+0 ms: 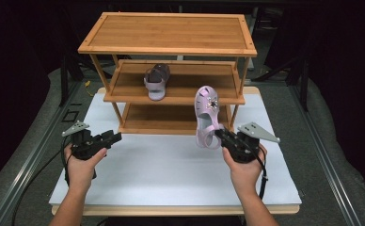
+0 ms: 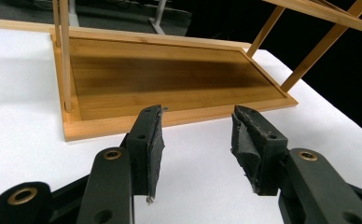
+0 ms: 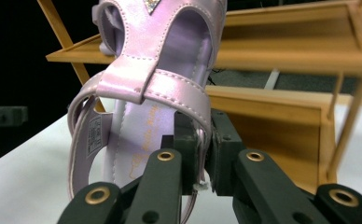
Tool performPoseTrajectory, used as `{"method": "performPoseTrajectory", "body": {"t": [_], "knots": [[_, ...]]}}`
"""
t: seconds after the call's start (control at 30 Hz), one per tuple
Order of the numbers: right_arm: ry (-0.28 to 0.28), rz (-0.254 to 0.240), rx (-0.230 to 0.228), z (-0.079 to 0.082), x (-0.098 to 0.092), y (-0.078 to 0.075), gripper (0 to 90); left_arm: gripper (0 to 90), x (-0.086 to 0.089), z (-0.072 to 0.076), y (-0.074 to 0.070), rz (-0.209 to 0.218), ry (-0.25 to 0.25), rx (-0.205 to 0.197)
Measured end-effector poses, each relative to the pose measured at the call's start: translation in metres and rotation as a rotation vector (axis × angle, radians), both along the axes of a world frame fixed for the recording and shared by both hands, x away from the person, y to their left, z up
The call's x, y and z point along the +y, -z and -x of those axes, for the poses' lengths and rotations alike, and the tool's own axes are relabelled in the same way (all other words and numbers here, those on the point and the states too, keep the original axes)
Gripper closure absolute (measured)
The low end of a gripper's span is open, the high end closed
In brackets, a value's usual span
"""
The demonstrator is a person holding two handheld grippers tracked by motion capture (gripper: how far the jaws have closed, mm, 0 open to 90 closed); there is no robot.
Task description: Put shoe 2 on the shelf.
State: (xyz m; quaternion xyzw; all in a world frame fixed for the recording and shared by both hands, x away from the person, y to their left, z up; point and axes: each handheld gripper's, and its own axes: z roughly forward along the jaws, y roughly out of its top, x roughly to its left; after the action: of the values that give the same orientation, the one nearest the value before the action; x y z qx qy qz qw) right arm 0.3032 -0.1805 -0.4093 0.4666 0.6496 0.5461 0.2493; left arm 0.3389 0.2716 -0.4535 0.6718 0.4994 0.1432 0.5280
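Note:
A pale purple child's sandal (image 1: pixel 205 115) hangs in the air in front of the wooden shoe rack (image 1: pixel 171 33), toe up. My right gripper (image 1: pixel 221 137) is shut on its heel strap (image 3: pixel 179 91), the strap pinched between the two black jaws. A second, darker purple sandal (image 1: pixel 157 81) lies on the rack's middle shelf (image 1: pixel 180 96). My left gripper (image 1: pixel 111 137) hovers low over the white board (image 1: pixel 171 165) at the left, its jaws open and nothing between them. In the left gripper view the pads (image 2: pixel 156 140) point at the rack's bottom shelf (image 2: pixel 170 84).
The three-tier rack stands at the far half of the white board. Its top shelf and bottom shelf (image 1: pixel 171 123) carry nothing. Grey floor and a metal rail (image 1: pixel 35 150) run along both sides of the table. Cables trail from each gripper.

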Motion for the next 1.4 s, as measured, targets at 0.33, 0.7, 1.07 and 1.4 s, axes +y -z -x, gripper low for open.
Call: {"method": "performPoseTrajectory", "body": {"t": [0.33, 0.7, 1.07, 1.4], "knots": [[0.022, 0.054, 0.067, -0.059, 0.037, -0.032, 83.4, 53.2, 0.003, 0.0, -0.001, 0.015, 0.002, -0.004], [0.098, 0.1, 0.126, -0.111, 0.07, -0.059, 83.3, 53.2, 0.006, 0.0, -0.003, 0.029, 0.005, -0.008], [0.152, 0.066, 0.178, -0.139, 0.086, -0.069, 83.3, 53.2, 0.009, -0.001, -0.002, 0.041, 0.0, -0.005], [0.201, 0.119, 0.205, -0.159, 0.1, -0.068, 82.9, 53.2, 0.013, -0.002, 0.0, 0.054, -0.007, 0.001]]}}
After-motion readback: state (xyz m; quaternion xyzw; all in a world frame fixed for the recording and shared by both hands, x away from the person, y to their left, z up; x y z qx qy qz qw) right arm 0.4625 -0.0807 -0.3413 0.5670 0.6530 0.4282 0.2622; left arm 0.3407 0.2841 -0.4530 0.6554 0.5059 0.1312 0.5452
